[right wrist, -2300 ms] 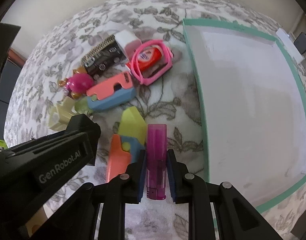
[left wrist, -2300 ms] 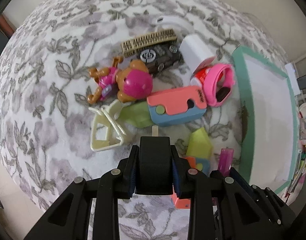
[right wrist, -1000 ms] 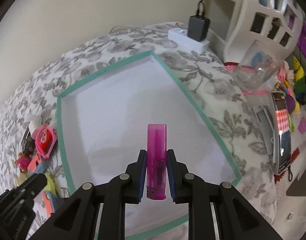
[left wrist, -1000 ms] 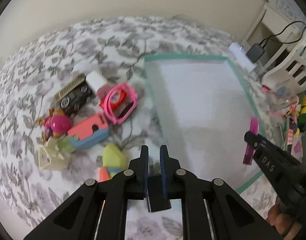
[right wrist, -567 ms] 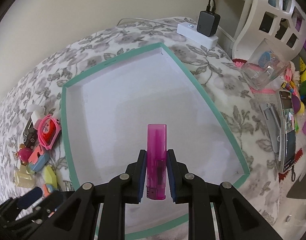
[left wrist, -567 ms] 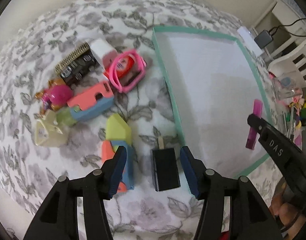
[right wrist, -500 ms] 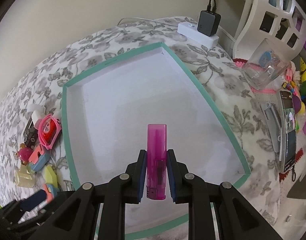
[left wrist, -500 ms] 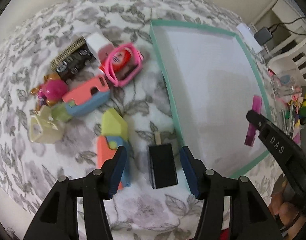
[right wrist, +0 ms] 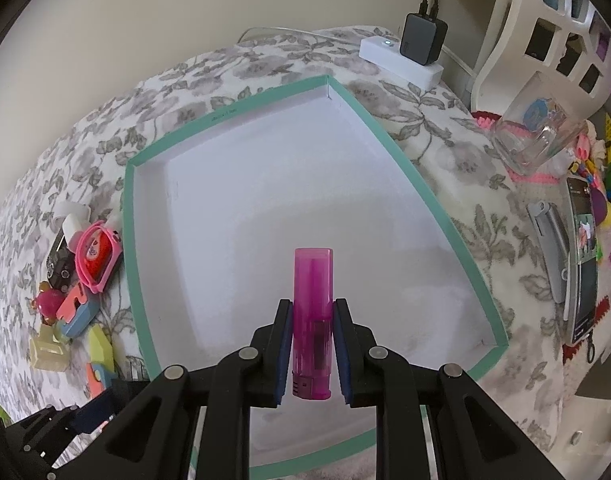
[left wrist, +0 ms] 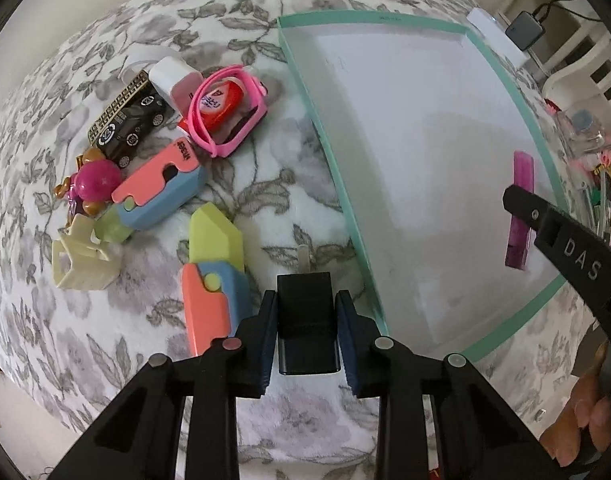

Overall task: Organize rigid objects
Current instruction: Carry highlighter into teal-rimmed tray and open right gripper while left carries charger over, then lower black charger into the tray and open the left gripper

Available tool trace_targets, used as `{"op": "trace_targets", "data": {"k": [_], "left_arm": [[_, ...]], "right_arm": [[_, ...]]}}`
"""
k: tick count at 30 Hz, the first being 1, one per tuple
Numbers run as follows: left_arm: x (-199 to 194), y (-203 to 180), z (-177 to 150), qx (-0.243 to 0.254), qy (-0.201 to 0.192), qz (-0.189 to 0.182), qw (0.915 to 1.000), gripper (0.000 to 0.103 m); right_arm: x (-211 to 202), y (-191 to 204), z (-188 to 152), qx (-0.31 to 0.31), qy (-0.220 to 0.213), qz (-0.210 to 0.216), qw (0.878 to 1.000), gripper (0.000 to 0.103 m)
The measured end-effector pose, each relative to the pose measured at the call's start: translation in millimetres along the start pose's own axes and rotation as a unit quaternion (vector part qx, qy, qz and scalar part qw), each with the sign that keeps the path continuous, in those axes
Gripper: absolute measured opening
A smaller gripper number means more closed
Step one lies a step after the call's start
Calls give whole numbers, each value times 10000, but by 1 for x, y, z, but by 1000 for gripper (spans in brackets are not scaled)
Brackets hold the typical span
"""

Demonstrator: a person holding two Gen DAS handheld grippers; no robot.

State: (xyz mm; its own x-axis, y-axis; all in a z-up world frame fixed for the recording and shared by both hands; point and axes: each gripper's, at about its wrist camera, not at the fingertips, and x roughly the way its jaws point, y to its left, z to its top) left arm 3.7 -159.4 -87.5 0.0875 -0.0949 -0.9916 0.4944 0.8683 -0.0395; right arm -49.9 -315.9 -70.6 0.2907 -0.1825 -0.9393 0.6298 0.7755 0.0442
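Closing again on the black charger block (left wrist: 308,322), our left gripper (left wrist: 307,340) has narrowed from wide apart half a sec ago to pads touching its sides; so we read a re-grip, w/ the block lying on the bed beside the teal-rimmed tray (left wrist: 541,292), prongs pointing away from us, long axis along the fingers. Right gripper (right wrist: 312,354) stays clamped on the pink lighter (right wrist: 312,312), hovering over the tray, metal end toward the camera, body pointing fwd.

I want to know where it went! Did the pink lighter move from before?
Yes. The pink lighter, shut in the right gripper, left the blanket beside the toy pile and now hangs over the white floor of the green-rimmed tray.
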Motion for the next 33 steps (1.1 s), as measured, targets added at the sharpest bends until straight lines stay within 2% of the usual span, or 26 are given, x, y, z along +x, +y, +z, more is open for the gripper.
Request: {"op": "trace_targets", "data": {"k": [3, 9, 14, 19, 28, 31, 33], "left_arm": [[-5, 12, 8, -219, -85, 18, 9997, 30], [-40, 22, 32, -646, -774, -198, 9947, 30], [-42, -4, 55, -629, -889, -429, 9931, 30], [-34, -26, 73, -504, -1009, -499, 9924, 30], [-20, -33, 78, -539, -1055, -527, 9916, 30], [-21, -31, 77, -578, -1109, -613, 9903, 33], [-23, -30, 75, -578, -1149, -600, 9899, 43]], "right_arm": [[1, 0, 0, 27, 22, 23, 10000, 21], [2, -1, 4, 51, -64, 52, 10000, 21], [5, -10, 7, 197, -168, -56, 9997, 21], [2, -18, 12, 333, -360, -170, 9987, 21], [5, -20, 14, 353, -384, -184, 9985, 22], [2, -21, 14, 359, -440, -200, 9982, 22], [1, -21, 14, 358, -462, -217, 9981, 22]]}}
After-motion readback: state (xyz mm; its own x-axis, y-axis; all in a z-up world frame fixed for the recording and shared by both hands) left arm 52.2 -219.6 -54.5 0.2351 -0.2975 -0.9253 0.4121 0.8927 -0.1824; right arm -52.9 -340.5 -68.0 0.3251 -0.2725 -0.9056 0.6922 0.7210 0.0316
